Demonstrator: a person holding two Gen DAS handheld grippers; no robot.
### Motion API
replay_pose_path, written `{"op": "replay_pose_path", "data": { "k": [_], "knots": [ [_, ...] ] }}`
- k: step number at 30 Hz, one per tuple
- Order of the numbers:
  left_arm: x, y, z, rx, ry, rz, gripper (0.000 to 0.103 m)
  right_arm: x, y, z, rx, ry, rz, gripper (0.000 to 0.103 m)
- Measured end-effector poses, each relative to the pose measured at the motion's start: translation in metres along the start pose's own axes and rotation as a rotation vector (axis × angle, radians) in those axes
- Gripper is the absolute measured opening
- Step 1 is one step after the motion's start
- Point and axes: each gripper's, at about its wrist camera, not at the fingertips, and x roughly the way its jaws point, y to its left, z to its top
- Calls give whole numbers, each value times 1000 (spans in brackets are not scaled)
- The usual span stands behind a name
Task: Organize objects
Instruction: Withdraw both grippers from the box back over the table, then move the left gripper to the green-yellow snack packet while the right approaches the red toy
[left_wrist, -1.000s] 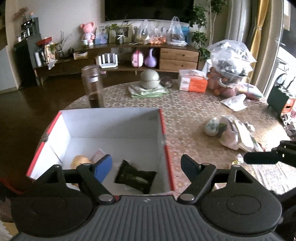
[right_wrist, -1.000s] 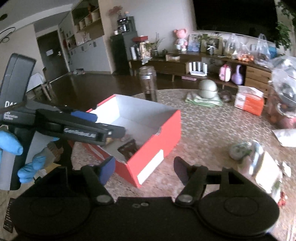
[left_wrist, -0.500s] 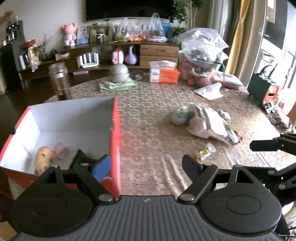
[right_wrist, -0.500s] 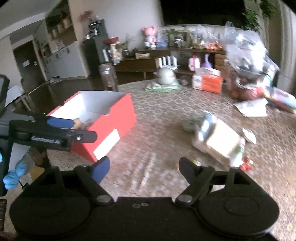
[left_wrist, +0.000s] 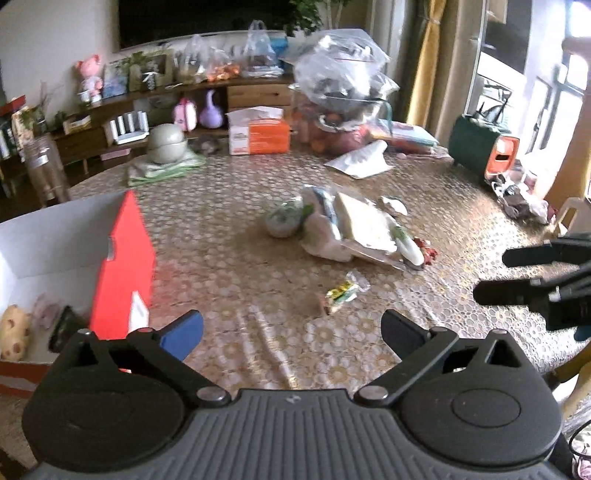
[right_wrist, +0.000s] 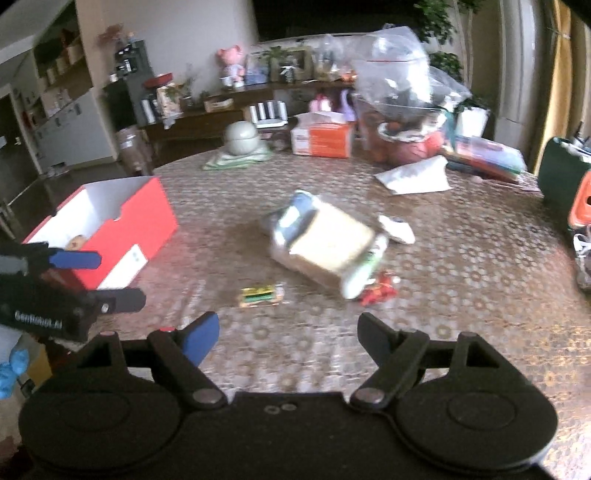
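A red box with white inside (left_wrist: 125, 258) (right_wrist: 122, 236) stands at the table's left and holds a yellow pig toy (left_wrist: 14, 328), a pink item and a dark packet. A small yellow-green snack packet (left_wrist: 341, 293) (right_wrist: 260, 293) lies on the tablecloth ahead of both grippers. Beyond it lies a heap of clear bags and packets (left_wrist: 354, 229) (right_wrist: 325, 247), with a red wrapper (right_wrist: 378, 291) beside it. My left gripper (left_wrist: 291, 334) is open and empty. My right gripper (right_wrist: 288, 334) is open and empty; it also shows at the right edge of the left wrist view (left_wrist: 517, 273).
At the table's far side stand an orange tissue box (left_wrist: 258, 136), a grey-green pot on a cloth (left_wrist: 166, 144), a glass jar (left_wrist: 46, 173), a large plastic-bagged bowl (left_wrist: 343, 99) and white paper (left_wrist: 360, 160). A green-orange device (left_wrist: 484, 149) stands far right.
Both grippers have swung right, away from the red box, and now face the loose packets in the middle of the table. Both stay open and empty.
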Motion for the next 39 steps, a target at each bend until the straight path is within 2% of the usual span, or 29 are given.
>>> {"op": "replay_pose_path", "data": {
  "k": [8, 14, 18, 24, 34, 39],
  "knots": [
    [25, -25, 0, 23, 16, -89, 103, 13, -29, 9, 5, 6, -47, 82],
    [50, -25, 7, -49, 81, -110, 103, 33, -45, 10, -14, 37, -81, 82],
    [61, -29, 7, -28, 53, -92, 103, 48, -53, 10, -24, 63, -85, 82],
    [84, -31, 7, -41, 67, -108, 103, 71, -58, 11, -70, 94, -79, 81],
    [120, -39, 9, 43, 71, -46, 103, 106, -67, 12, -84, 140, -74, 80],
    [133, -40, 11, 79, 82, -36, 102, 114, -69, 12, -88, 136, -70, 79]
  ]
}}
